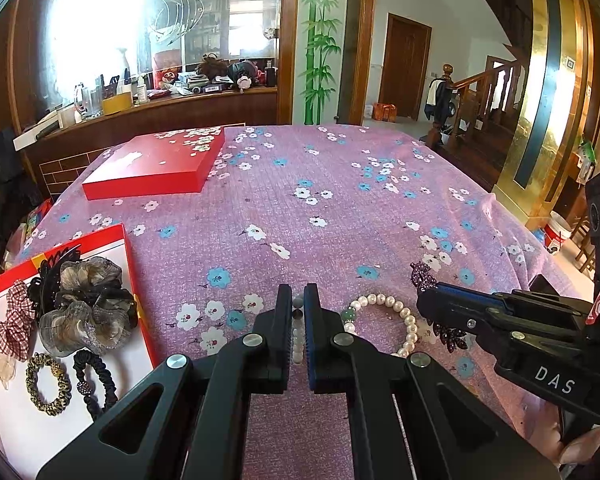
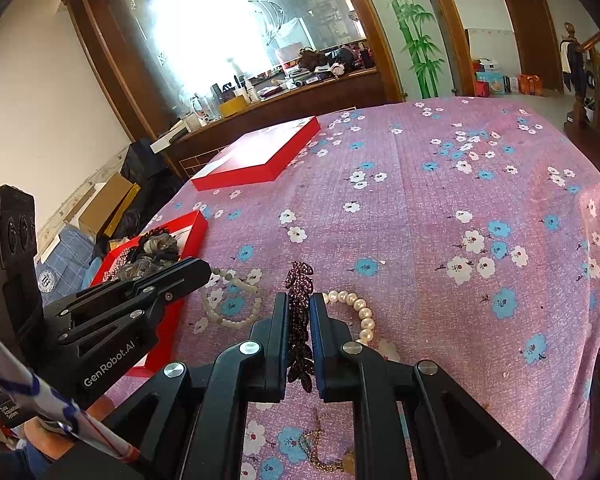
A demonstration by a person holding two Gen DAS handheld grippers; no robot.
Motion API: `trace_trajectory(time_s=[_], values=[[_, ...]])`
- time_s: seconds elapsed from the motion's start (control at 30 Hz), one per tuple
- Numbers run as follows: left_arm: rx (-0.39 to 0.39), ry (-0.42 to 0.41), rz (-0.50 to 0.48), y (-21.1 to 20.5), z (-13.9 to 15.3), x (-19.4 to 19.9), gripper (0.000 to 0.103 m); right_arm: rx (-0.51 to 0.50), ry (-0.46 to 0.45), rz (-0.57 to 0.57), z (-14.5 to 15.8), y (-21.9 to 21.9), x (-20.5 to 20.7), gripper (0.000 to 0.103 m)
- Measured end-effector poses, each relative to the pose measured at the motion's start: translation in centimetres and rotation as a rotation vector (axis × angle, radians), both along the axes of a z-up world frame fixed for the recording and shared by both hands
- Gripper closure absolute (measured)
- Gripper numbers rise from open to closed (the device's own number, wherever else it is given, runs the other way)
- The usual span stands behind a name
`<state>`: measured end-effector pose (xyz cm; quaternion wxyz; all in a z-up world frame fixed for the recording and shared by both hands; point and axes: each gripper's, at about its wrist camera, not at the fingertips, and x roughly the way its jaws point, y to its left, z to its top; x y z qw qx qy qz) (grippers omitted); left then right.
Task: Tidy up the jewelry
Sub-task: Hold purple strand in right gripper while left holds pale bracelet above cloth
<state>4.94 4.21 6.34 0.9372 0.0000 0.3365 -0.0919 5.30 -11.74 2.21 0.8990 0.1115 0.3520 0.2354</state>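
Note:
My left gripper (image 1: pixel 298 300) is shut on a pale bead bracelet (image 1: pixel 297 330), which lies on the cloth in the right wrist view (image 2: pixel 232 308). My right gripper (image 2: pixel 299 300) is shut on a dark purple rhinestone hair clip (image 2: pixel 300 320), seen beside its fingers in the left wrist view (image 1: pixel 424 274). A white pearl bracelet (image 1: pixel 396 312) with a green bead lies between the grippers (image 2: pixel 360 312). The open red box (image 1: pixel 126 256) at the left holds scrunchies (image 1: pixel 84 308), a black claw clip and hair ties (image 1: pixel 46 384).
The table wears a pink floral cloth (image 1: pixel 340 200). A red box lid (image 1: pixel 156 168) lies at the far left. A gold chain (image 2: pixel 320 452) lies under my right gripper. A wooden counter with clutter (image 1: pixel 160 92) stands behind the table.

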Motion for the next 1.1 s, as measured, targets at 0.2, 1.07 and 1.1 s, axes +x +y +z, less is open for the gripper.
trace_trajectory(time_s=[0.2, 1.07, 1.1], values=[[0.001, -0.005, 0.003, -0.1, 0.1, 0.0, 0.098, 0.001, -0.003, -0.002, 0.1, 0.0, 0.0, 0.092], [-0.041, -0.059, 0.051, 2.8, 2.7, -3.6, 0.098, 0.150, 0.027, -0.008, 1.6, 0.6, -2.0, 0.092], [-0.041, -0.060, 0.054, 3.0, 2.8, -3.8, 0.098, 0.147, 0.025, 0.005, 1.8, 1.2, -2.2, 0.092]])
